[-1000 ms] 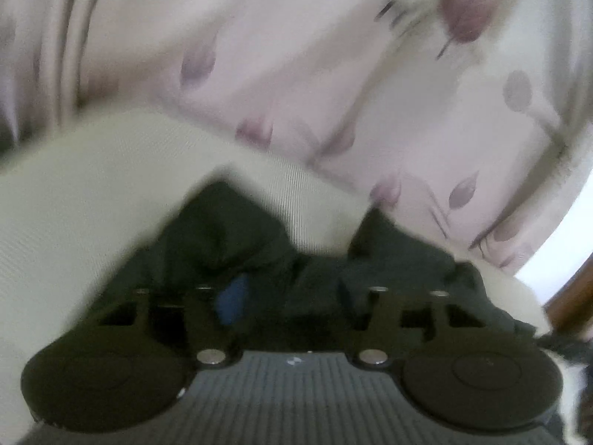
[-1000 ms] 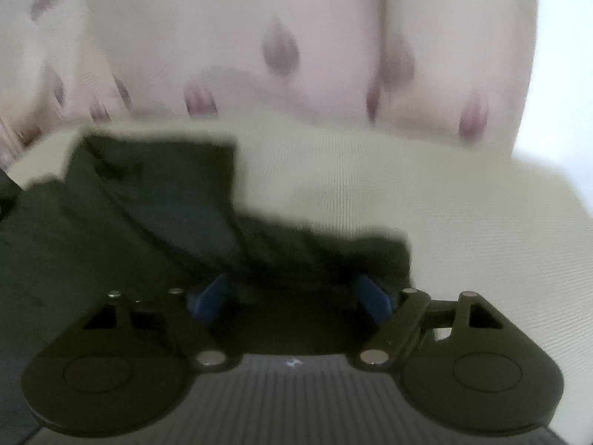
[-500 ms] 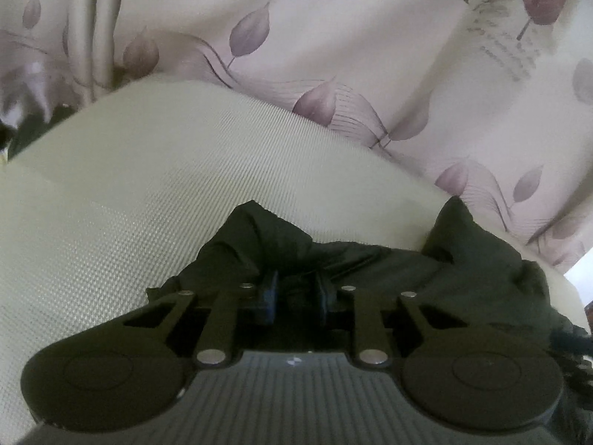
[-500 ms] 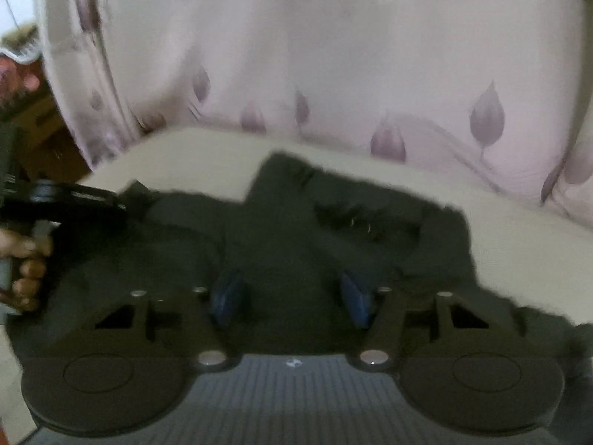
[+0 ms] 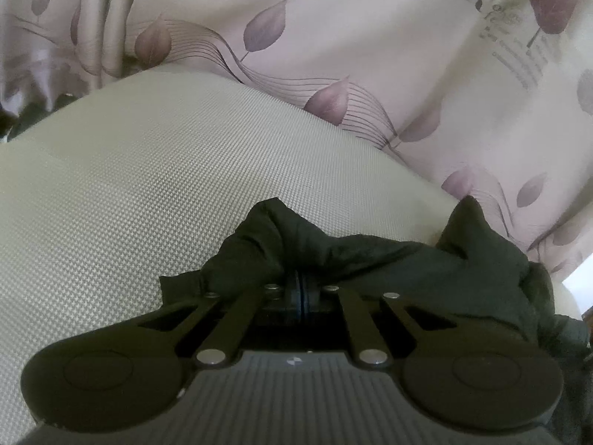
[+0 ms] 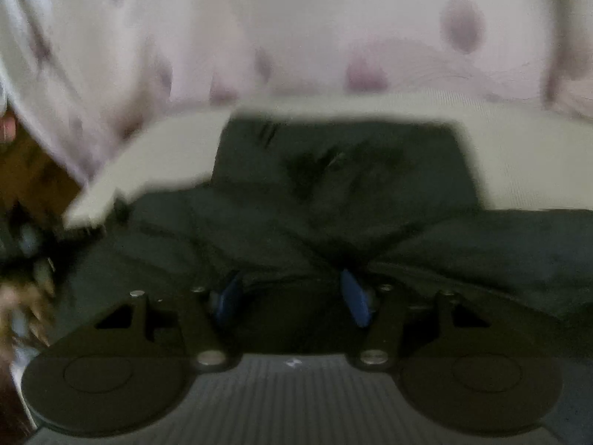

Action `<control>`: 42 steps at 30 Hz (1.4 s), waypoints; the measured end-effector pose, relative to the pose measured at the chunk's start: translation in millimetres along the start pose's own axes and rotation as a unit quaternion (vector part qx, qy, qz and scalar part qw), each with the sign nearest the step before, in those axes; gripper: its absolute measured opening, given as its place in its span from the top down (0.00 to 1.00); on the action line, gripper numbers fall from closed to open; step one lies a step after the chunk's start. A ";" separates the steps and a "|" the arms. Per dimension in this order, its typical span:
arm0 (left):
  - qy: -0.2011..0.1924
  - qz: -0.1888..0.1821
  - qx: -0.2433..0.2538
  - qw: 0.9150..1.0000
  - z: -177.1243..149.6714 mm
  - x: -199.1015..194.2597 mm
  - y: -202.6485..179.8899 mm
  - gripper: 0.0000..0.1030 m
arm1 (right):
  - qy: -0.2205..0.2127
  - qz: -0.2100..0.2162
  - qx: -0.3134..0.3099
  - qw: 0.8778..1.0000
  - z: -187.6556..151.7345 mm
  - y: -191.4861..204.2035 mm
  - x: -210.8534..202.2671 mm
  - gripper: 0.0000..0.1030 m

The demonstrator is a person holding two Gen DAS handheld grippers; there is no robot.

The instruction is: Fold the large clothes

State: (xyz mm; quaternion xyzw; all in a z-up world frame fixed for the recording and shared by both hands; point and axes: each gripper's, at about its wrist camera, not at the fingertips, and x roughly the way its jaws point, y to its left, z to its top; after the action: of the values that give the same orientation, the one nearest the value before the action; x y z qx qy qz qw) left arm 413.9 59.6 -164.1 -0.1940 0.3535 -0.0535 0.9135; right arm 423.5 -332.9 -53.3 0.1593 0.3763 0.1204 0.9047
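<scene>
A dark green-black garment (image 5: 426, 270) lies bunched on a pale cream woven surface (image 5: 155, 185). My left gripper (image 5: 301, 289) is shut on a fold of the garment at its left end; the fabric humps up just beyond the fingertips. In the blurred right wrist view the garment (image 6: 344, 185) spreads wide across the middle. My right gripper (image 6: 292, 293) is open, its blue pads (image 6: 355, 296) apart, with dark fabric lying between and over them.
A cream curtain with purple leaf print (image 5: 352, 55) hangs close behind the surface and shows in the right wrist view too (image 6: 296, 37). A person's hand (image 6: 22, 296) is blurred at the left edge. Brown furniture (image 6: 26, 170) stands at far left.
My left gripper has gone from open to shut on the garment's fold. My right gripper stays open and has swung left across the garment, now facing its wide middle part.
</scene>
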 end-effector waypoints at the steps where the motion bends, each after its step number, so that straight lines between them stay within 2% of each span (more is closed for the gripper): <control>1: -0.001 -0.001 -0.002 1.000 -0.6 -0.6 -0.3 0.88 | -0.017 -0.014 0.010 1.000 4.1 -13.9 -13.3 0.42; 4: -0.008 0.003 0.005 1.000 -3.0 -1.6 -2.3 0.88 | -0.031 -0.090 0.021 0.995 16.5 -58.8 -36.3 0.40; 9: -0.020 0.006 0.014 1.000 -7.1 -2.3 -3.8 0.88 | 0.014 -0.161 0.013 0.987 10.3 -108.4 -21.9 0.42; 11: -0.024 0.005 0.014 1.000 -8.0 -2.2 -3.2 0.88 | 0.029 -0.159 0.013 0.987 0.6 -116.6 -12.6 0.42; 14: -0.025 0.001 0.009 1.000 -9.3 -3.1 -1.9 0.88 | 0.025 -0.169 -0.012 0.985 -11.2 -113.1 -5.2 0.40; 18: -0.028 0.003 0.014 1.000 -8.8 -3.8 -4.1 0.88 | 0.036 -0.169 0.026 0.985 -2.5 -114.0 -22.2 0.38; 20: -0.028 0.001 0.012 1.000 -8.3 -3.5 -3.8 0.88 | -0.018 -0.161 0.005 0.987 -4.4 -92.8 -49.2 0.37; 21: -0.028 0.000 0.009 1.000 -8.2 -3.8 -3.3 0.88 | -0.037 -0.140 -0.006 0.989 -9.5 -80.2 -62.3 0.37; 22: -0.029 -0.002 0.008 1.000 -8.3 -4.3 -2.8 0.88 | -0.047 -0.119 -0.018 0.992 -17.3 -69.2 -71.8 0.34; 23: -0.029 -0.003 0.007 1.000 -8.1 -4.4 -2.5 0.88 | -0.054 -0.114 -0.035 0.991 -29.1 -58.7 -80.8 0.32; 26: -0.031 -0.008 0.004 0.999 -8.3 -5.0 0.2 0.88 | -0.062 -0.153 -0.079 0.983 -67.6 -48.3 -100.0 0.31; 29: -0.034 -0.016 -0.002 0.999 -9.4 -4.9 3.5 0.88 | -0.064 -0.172 -0.094 0.978 -106.4 -58.1 -116.2 0.31; 32: -0.037 -0.016 0.000 0.999 -9.9 -4.3 3.7 0.88 | -0.061 -0.179 -0.062 0.980 -130.1 -82.8 -125.1 0.30; 33: -0.038 -0.016 0.003 0.999 -10.3 -4.5 3.3 0.88 | -0.058 -0.184 -0.048 0.980 -136.7 -93.6 -123.8 0.25; 34: -0.040 -0.016 0.004 0.999 -10.8 -4.5 2.8 0.88 | -0.052 -0.176 -0.023 0.983 -144.3 -105.4 -121.2 0.12; 35: -0.041 -0.016 0.005 0.999 -11.6 -4.8 2.4 0.88 | -0.050 -0.155 0.014 0.987 -154.3 -116.7 -120.2 0.07; 36: -0.041 -0.017 0.005 0.999 -11.7 -4.6 2.2 0.88 | -0.062 -0.154 -0.005 0.986 -159.9 -115.4 -121.0 0.07; 39: -0.037 -0.015 0.008 0.999 -10.2 -5.4 0.5 0.89 | -0.048 -0.156 -0.007 0.987 -154.4 -113.8 -124.0 0.06; 41: -0.025 -0.030 0.009 0.999 -5.1 -9.8 1.5 0.83 | -0.061 -0.186 -0.016 0.980 -145.4 -106.0 -137.7 0.06; 42: -0.020 -0.043 0.008 0.999 -2.3 -14.4 1.3 0.70 | -0.078 -0.205 -0.036 0.975 -144.0 -94.2 -148.5 0.06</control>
State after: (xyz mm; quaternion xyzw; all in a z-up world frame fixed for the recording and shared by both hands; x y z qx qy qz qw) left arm 401.6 63.5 -157.2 -0.2024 0.3260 -0.0916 0.9189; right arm 227.0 -441.3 -89.6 0.0552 0.3250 -0.0672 0.9417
